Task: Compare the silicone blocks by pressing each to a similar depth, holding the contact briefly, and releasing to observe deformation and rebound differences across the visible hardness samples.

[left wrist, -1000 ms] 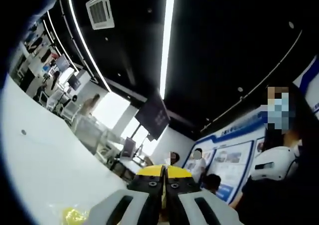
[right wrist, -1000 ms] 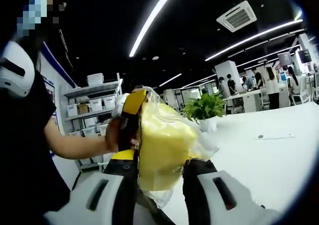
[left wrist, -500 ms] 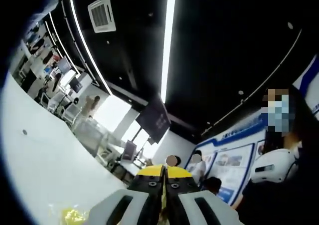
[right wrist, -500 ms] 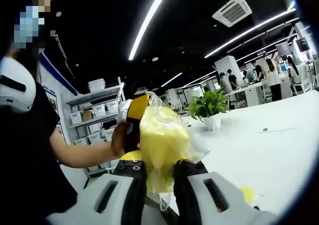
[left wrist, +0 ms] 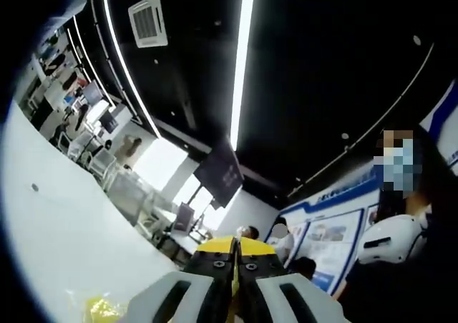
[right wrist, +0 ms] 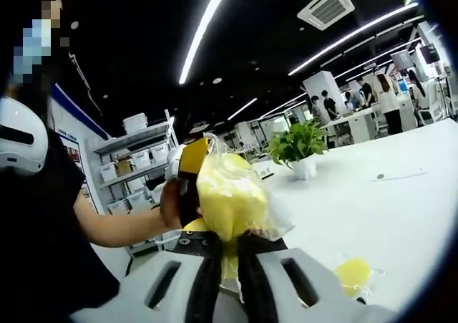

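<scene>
The right gripper (right wrist: 230, 255) had its two jaws squeezed almost together on a soft yellow silicone block in a clear plastic bag (right wrist: 230, 194), pinching its lower end thin while the upper part bulged out above the tips. It was held up in the air, not on the table, and the left gripper (right wrist: 187, 176) gripped the bag's edge from the far side. In the left gripper view that gripper (left wrist: 235, 288) showed its jaws closed together, with a sliver of yellow in the seam.

To my eye this was the hold of the press. Next would be to ease the right jaws apart and watch the block spring back.

A second small yellow block in a clear wrapper (right wrist: 353, 273) lay on the white table (right wrist: 386, 208), well below and apart. A green potted plant (right wrist: 298, 149) stood farther back. The loose bag could mask the rebound.
</scene>
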